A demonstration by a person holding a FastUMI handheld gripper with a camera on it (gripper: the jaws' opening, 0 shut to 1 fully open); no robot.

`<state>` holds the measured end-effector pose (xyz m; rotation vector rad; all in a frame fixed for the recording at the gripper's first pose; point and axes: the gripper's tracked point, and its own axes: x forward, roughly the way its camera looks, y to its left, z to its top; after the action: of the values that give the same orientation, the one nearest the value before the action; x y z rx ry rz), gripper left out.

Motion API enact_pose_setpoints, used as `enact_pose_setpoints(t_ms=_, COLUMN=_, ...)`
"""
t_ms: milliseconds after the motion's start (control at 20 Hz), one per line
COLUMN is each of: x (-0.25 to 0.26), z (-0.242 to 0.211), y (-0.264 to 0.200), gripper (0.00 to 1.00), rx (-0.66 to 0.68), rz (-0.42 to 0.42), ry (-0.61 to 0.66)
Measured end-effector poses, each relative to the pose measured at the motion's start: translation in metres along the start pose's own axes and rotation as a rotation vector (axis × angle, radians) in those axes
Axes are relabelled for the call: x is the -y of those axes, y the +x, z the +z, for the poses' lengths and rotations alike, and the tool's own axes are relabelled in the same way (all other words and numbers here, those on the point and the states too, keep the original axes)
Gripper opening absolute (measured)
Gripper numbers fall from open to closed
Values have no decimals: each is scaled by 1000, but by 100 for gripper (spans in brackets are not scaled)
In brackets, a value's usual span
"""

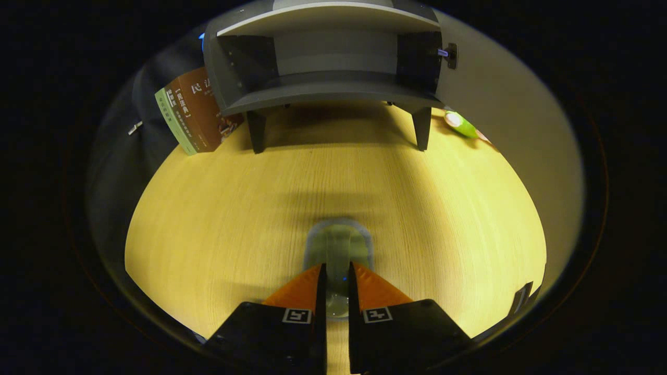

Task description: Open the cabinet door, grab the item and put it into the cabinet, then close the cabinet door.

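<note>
Table: glass clamped between fingers.

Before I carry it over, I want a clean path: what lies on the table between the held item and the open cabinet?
In the gripper view, bare wooden table runs from the clear item between the fingers to the cabinet. The books stand off to one side.

Grey cabinet on pale wood-grain table; brown book (green spine); clear, grey-rimmed item.
</note>
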<state>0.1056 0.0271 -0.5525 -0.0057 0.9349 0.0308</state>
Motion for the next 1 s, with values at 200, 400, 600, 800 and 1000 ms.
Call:
enact_pose_setpoints(t_ms=200, x=-5, z=4, y=-7, gripper=21, rx=-7, rz=3, ry=26)
enact_pose_setpoints(t_ms=400, x=-12, z=29, y=-35, gripper=21, rx=28, rz=31, ry=45)
enact_pose_setpoints(t_ms=600, x=-25, z=79, y=-82, gripper=21, rx=114, rz=70, ry=-5)
enact_pose_setpoints(t_ms=800, x=-37, z=139, y=-137, gripper=21, rx=188, rz=101, ry=-22)
enact_pose_setpoints(t_ms=1000, x=-46, z=195, y=-184, gripper=21, rx=244, rz=132, ry=-3)
